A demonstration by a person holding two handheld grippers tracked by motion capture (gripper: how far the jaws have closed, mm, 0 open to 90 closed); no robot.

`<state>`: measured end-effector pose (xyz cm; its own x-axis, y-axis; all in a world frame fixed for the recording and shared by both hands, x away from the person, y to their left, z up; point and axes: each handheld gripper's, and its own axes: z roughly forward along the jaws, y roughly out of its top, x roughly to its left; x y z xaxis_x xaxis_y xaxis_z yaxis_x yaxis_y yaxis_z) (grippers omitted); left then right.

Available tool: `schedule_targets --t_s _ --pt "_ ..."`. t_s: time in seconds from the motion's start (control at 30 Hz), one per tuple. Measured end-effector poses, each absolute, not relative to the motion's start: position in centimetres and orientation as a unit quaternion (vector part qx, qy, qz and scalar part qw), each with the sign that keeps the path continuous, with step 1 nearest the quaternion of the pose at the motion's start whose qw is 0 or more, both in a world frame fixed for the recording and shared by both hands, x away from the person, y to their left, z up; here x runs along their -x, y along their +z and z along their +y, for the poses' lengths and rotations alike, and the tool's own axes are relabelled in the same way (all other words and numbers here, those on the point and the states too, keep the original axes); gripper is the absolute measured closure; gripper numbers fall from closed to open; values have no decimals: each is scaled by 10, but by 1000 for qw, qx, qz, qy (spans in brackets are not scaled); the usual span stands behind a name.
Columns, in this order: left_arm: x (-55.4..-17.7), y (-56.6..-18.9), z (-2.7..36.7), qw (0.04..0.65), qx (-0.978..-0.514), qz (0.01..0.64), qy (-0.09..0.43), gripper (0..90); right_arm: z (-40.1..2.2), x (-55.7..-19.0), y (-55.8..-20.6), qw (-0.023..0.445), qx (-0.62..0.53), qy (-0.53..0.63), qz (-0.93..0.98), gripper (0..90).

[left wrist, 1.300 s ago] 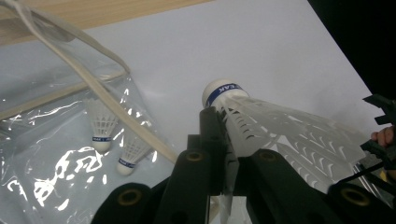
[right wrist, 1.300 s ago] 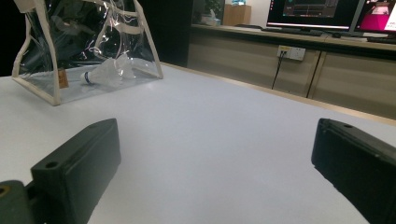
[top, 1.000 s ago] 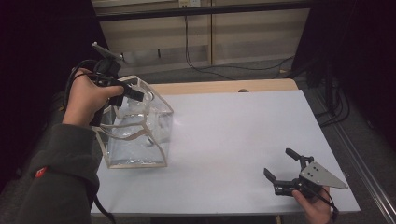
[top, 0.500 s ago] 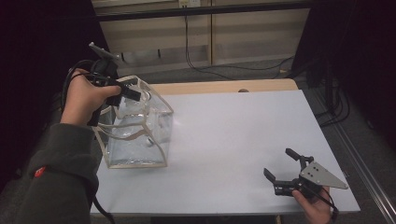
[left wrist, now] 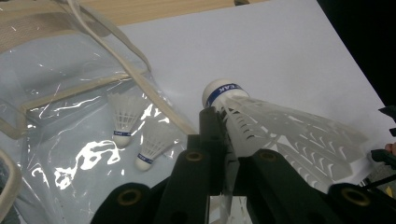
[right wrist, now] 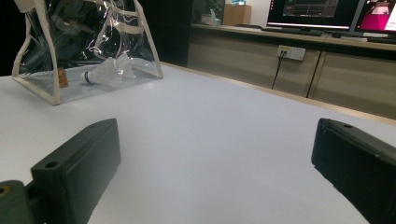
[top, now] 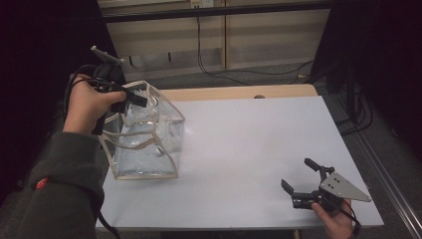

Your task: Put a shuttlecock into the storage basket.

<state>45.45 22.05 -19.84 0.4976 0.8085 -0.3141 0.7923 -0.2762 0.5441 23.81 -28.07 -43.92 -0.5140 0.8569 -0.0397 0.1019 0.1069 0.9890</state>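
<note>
Now the left gripper [top: 130, 97] hangs over the open top of the clear bag [top: 144, 144], jaws clamped on a white shuttlecock [left wrist: 280, 126]. In the left gripper view the black jaws pinch the feather skirt close behind the cork, and the cork's blue band points out past the bag toward the bare table [top: 259, 139]. The shuttlecock sits above the bag's rim, not inside it. Down on the bag's floor lie two more shuttlecocks [left wrist: 122, 116], side by side, corks toward the near wall, seen through the glinting plastic. The bag stands upright with its cream-edged handles [top: 134, 133] draped over its side, and the person's left hand [top: 87, 104] wraps the gripper body just beside the bag's far corner.

Well apart from the bag, at the opposite near corner of the table, the right gripper [top: 298, 180] rests low, held in the right hand [top: 334, 221], its grey plate on top. Its jaws stand wide apart with nothing between them; the right gripper view looks across the white surface straight at the bag [right wrist: 88, 46].
</note>
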Motion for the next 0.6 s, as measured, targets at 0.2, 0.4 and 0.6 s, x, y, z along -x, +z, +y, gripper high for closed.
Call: schedule_targets --t_s 0.2,0.4,0.6 --pt "-456 -200 224 334 -794 508 14 887 -281 -238 -439 336 -362 562 663 13" --pt "-457 -202 228 335 -790 513 18 887 -281 -238 -439 335 -362 563 663 13" --pt "-458 -206 233 329 -788 519 24 887 -281 -237 -439 335 -362 563 663 13"
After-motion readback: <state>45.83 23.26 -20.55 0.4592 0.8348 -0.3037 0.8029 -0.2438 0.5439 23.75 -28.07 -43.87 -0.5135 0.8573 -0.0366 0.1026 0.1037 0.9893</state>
